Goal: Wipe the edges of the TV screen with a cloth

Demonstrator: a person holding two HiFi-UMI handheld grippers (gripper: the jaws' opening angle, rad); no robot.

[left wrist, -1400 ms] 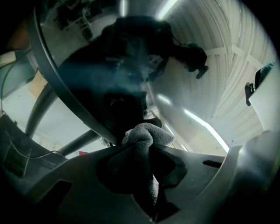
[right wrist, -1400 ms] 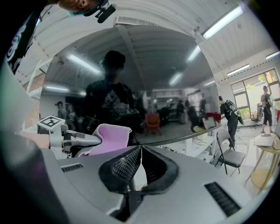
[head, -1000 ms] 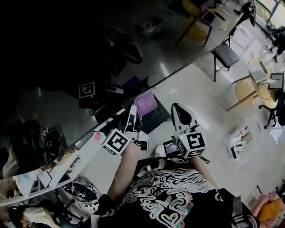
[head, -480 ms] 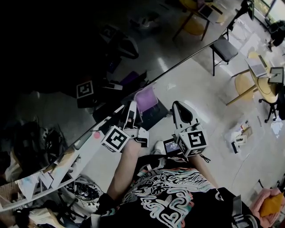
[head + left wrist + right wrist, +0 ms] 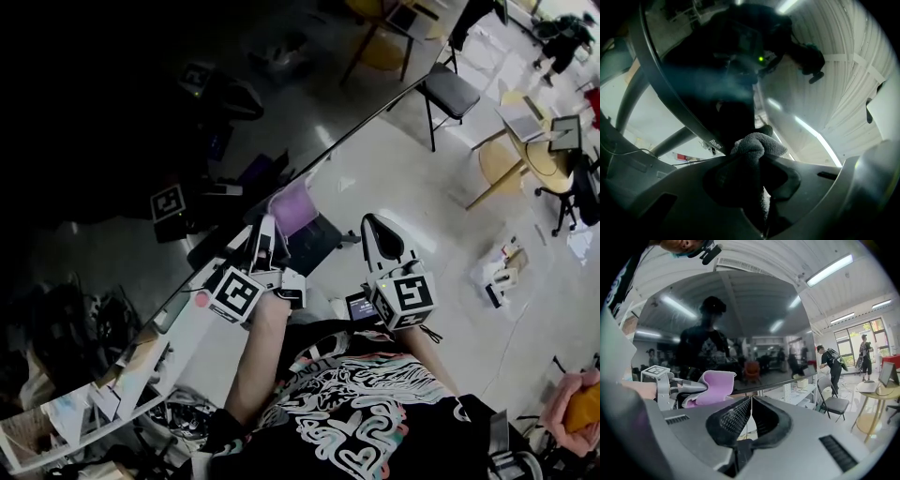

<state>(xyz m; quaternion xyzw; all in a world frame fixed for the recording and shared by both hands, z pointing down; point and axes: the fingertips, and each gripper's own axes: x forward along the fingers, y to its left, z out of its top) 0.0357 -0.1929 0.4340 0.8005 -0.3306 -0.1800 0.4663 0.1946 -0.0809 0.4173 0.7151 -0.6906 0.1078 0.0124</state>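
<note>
Where the person's arms reach forward, the right gripper (image 5: 376,228) hangs with its jaws pressed together on nothing. It is just beside the left gripper (image 5: 265,236), which is clamped on a purple cloth (image 5: 296,208). In the left gripper view the cloth bulges out of the jaws as a soft wad. Its tip is at the dark bezel (image 5: 675,98) of the TV screen (image 5: 131,131), though I cannot tell whether it touches. The cloth looks light, limp and fleecy, so it should fold round the edge easily. Pinched mid-bunch as it is, enough stands proud to keep the hard jaws off the glass. The screen is glossy and probably fragile, so light pressure seems wise. Beyond the edge, a chair (image 5: 450,92) and a round table (image 5: 511,164) stand on the pale floor.
</note>
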